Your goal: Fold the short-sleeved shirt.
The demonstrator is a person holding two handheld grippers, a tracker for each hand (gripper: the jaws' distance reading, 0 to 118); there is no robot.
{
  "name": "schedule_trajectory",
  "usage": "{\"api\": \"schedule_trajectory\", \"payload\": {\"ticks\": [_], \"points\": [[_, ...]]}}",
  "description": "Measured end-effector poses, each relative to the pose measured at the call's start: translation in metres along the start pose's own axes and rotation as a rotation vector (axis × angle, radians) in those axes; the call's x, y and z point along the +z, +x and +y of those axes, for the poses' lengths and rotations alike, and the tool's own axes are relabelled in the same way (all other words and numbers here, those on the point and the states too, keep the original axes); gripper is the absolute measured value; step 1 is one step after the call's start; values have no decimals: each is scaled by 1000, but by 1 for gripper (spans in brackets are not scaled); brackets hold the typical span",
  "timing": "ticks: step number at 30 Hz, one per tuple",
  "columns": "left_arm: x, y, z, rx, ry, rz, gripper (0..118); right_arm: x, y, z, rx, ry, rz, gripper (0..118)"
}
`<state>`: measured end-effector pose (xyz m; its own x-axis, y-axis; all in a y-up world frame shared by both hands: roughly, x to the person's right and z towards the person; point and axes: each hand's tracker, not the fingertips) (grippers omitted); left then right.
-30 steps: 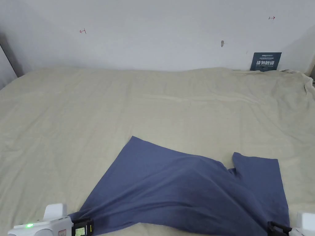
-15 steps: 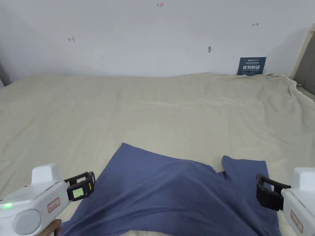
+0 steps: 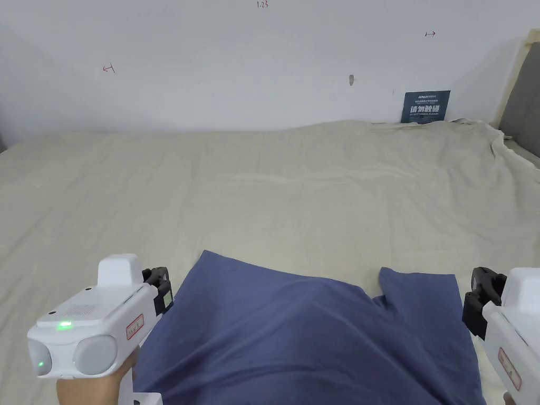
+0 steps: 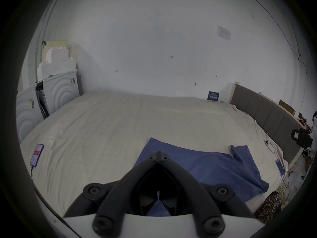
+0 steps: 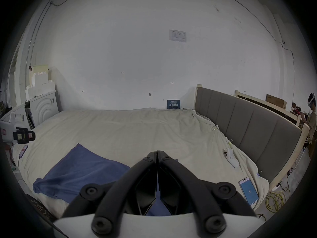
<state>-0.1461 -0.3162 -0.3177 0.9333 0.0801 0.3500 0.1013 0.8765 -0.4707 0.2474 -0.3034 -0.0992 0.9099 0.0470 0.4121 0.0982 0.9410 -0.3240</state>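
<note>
Spread across the near part of the wrinkled beige bed sheet (image 3: 295,179): a soft blue cotton short-sleeved shirt (image 3: 295,337), long axis running left to right, one sleeve (image 3: 422,295) jutting at the far right. Flanked by the white left gripper (image 3: 161,287) off its left edge and the white right gripper (image 3: 477,303) off its right, each about equally near. Both raised above the cloth, jaws pressed together on nothing. Seemingly matte, limp, gently billowed fabric.

shirt (image 3: 316,337) on bed (image 3: 263,200) near its front edge, wall sign (image 3: 425,106) behind, phones (image 5: 248,191) apparently at either side
</note>
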Motion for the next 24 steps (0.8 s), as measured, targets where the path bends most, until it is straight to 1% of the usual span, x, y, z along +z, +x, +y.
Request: {"api": "schedule_trajectory", "payload": {"ticks": [3,5,9,13,14,16,17,18,20,21,22,24], "points": [[-39,-4,11,-18,-63,-28,0,-11,3,-1,0,-7,-5,0],[-73,-6,20,-40,-115,-42,0,-19,2,-1,-12,-19,-4,0],[-140,-11,36,-64,-190,-46,0,-37,4,-6,-7,-40,-17,0],[-208,-19,42,-49,-302,-56,0,-56,8,-13,-29,-73,-28,0],[-222,-19,42,-49,-302,-51,4,-62,9,-15,-32,-82,-34,0],[-251,-21,42,-51,-359,-59,11,-72,10,-19,-33,-98,-48,0],[-264,-22,40,-54,-367,-40,11,-77,11,-21,-37,-107,-54,0],[-277,-23,38,-59,-385,-42,26,-81,12,-23,-40,-114,-60,0],[-303,-25,33,-44,-477,-23,66,-88,12,-27,-51,-128,-69,0],[-314,-26,30,-37,-520,-17,80,-92,12,-29,-54,-135,-71,0],[-321,-27,27,-34,-523,-19,82,-95,12,-31,-56,-141,-73,0],[-335,-26,22,-42,-531,-28,82,-100,11,-35,-56,-156,-76,0]]}}
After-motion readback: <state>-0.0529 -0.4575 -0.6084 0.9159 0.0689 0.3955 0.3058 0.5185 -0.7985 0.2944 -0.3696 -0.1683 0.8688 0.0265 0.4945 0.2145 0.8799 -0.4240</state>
